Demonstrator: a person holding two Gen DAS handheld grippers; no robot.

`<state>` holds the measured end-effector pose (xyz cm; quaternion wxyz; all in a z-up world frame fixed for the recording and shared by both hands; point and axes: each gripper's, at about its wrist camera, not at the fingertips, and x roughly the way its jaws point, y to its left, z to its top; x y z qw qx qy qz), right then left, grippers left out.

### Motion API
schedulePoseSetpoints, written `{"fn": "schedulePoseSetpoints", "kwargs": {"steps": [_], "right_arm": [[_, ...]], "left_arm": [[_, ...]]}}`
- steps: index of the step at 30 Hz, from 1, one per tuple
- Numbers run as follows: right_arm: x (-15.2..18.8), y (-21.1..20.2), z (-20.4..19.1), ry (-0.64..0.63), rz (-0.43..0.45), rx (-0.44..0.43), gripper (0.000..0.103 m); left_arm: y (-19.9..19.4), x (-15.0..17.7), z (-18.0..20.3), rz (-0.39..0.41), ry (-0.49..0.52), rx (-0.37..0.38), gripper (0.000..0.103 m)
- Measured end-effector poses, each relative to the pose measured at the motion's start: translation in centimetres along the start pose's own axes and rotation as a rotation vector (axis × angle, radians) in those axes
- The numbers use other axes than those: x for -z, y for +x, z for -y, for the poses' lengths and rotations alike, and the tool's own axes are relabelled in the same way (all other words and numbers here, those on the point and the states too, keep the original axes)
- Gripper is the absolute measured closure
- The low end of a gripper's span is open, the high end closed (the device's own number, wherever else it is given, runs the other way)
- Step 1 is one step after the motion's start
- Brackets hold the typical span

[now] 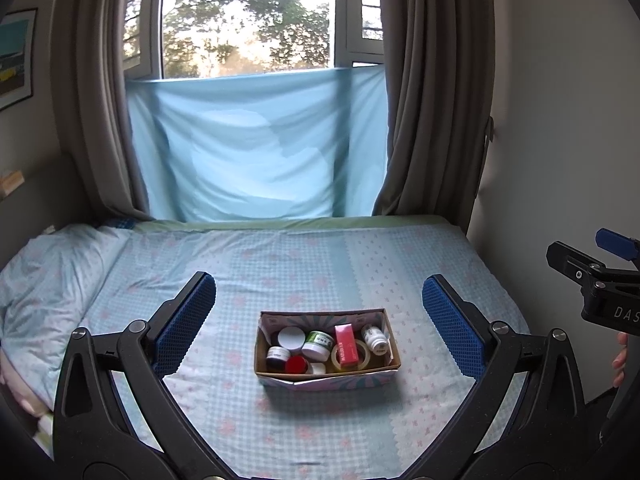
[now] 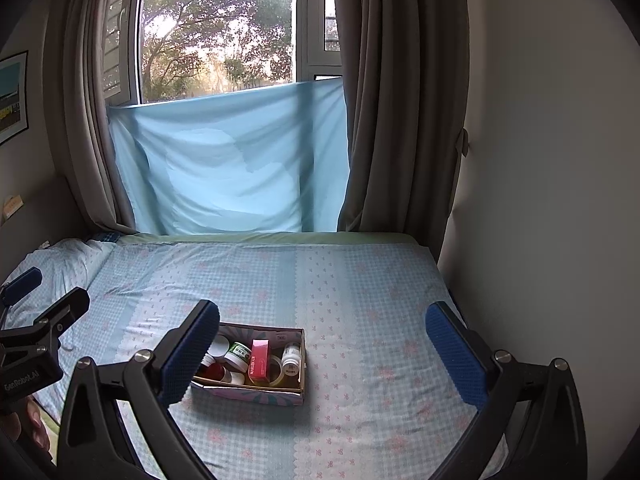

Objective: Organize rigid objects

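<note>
A small cardboard box (image 1: 384, 322) (image 2: 303, 364) sits on the bed. It holds a red carton (image 1: 346, 345) (image 2: 260, 360), a tape roll (image 1: 366, 354), a white pill bottle (image 1: 375, 338) (image 2: 291, 357), a green-labelled jar (image 1: 318, 344) (image 2: 238, 355), a white-lidded jar (image 1: 291, 338) and a red-lidded jar (image 1: 296, 364). My left gripper (image 1: 319, 300) hangs open above and before the box, with nothing between its fingers. My right gripper (image 2: 322, 328) is open too; its left finger (image 2: 192, 356) covers the box's left end. Each gripper shows at the edge of the other's view.
The bed (image 1: 280, 264) wears a light blue checked sheet with pink flowers. A pillow (image 1: 48, 268) lies at its left. Brown curtains (image 1: 436, 100) and a blue cloth (image 1: 256, 144) hang at the window behind. A wall (image 2: 552, 200) borders the bed's right side.
</note>
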<state>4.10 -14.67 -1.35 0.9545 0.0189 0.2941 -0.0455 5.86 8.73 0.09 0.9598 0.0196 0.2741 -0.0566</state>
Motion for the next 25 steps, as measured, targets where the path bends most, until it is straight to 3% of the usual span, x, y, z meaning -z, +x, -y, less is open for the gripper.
{"fn": "schedulePoseSetpoints", "kwargs": {"steps": [8,17,25], "right_arm": [[-0.16,-0.06,-0.17,-0.005,0.005,0.001,0.0],[-0.36,0.05,-0.33,-0.007,0.008,-0.002,0.0],[-0.55,0.87,-0.97,-0.013,-0.012,0.0,0.0]], "left_arm": [[-0.07,0.09,-0.27,0.011,-0.003,0.032,0.0],[-0.73,0.29,0.38,0.083,0.049,-0.009,0.0],[0.05,0.86,-0.13,0.076,0.038,0.009,0.0]]}}
